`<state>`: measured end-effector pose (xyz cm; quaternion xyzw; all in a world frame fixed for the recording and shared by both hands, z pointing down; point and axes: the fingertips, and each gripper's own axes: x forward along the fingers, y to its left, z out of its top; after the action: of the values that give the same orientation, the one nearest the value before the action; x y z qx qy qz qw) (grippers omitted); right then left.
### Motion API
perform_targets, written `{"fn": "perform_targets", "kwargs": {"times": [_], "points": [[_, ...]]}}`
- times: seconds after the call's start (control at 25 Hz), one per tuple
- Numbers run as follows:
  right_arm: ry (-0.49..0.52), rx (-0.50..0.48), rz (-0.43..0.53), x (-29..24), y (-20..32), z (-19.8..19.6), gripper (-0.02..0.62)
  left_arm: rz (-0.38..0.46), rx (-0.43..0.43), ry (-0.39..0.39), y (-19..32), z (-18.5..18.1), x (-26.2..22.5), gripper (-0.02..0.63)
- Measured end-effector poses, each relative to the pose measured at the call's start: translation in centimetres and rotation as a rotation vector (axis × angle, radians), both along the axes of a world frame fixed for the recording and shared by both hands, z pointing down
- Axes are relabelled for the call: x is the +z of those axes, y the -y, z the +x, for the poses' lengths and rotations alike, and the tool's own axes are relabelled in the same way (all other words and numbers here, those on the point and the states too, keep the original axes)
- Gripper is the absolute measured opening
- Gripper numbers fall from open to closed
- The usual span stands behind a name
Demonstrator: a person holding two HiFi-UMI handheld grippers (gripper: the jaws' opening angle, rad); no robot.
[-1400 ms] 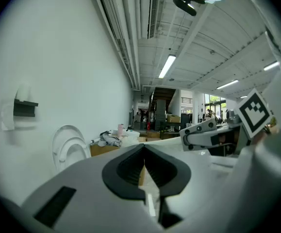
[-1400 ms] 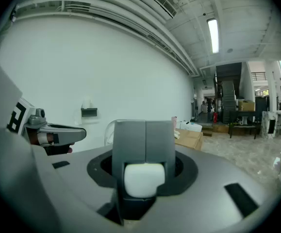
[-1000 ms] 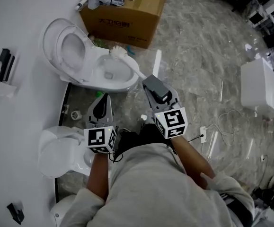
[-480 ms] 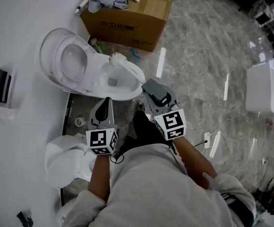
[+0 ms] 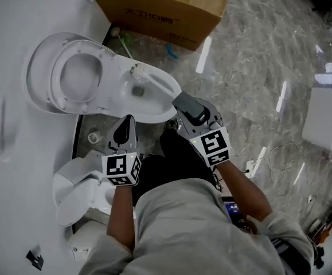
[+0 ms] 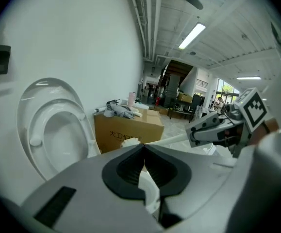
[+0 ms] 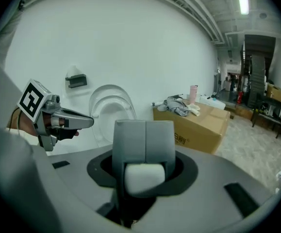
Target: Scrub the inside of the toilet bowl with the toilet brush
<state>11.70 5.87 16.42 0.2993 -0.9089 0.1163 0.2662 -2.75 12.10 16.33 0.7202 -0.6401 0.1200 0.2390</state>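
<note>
The white toilet [image 5: 105, 76] stands with lid and seat raised [image 5: 68, 76]; its bowl [image 5: 154, 105] opens toward me. My right gripper [image 5: 181, 100] is shut on the white handle of the toilet brush [image 5: 160, 85]. The handle slants up-left over the bowl, and the bristle head [image 5: 136, 70] sits at the bowl's far inner side. In the right gripper view the handle's end [image 7: 143, 177] shows between the shut jaws of my right gripper [image 7: 144, 130]. My left gripper [image 5: 128, 121] [image 6: 143, 149] is shut and empty, just in front of the bowl's near rim. In the left gripper view the brush head [image 6: 130, 141] peeks over it.
A cardboard box [image 5: 166, 7] with cloth on top stands behind the toilet. A second white toilet [image 5: 77, 185] sits at my lower left. A white box-like unit [image 5: 329, 116] and a cable [image 5: 277, 150] lie on the marble floor to the right. The wall [image 5: 5, 50] is on the left.
Both grippers and I have come closer to the toilet. The brush head has dropped from above the far rim into the bowl. Both grippers stay shut.
</note>
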Motion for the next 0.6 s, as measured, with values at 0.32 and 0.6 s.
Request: {"fn": "perform_targets", "kwargs": {"times": [0.32,0.6], "points": [[-0.115,-0.127,-0.102,9.9,2.9,-2.9,0.152,-0.135,-0.078,-0.068,1.5,-3.2,10.3,0.011],[-0.179,-0.190,-0.168,17.7,3.6,-6.1,0.152,-0.240,-0.041,-0.087,1.5,-5.1,18.4,0.011]]}}
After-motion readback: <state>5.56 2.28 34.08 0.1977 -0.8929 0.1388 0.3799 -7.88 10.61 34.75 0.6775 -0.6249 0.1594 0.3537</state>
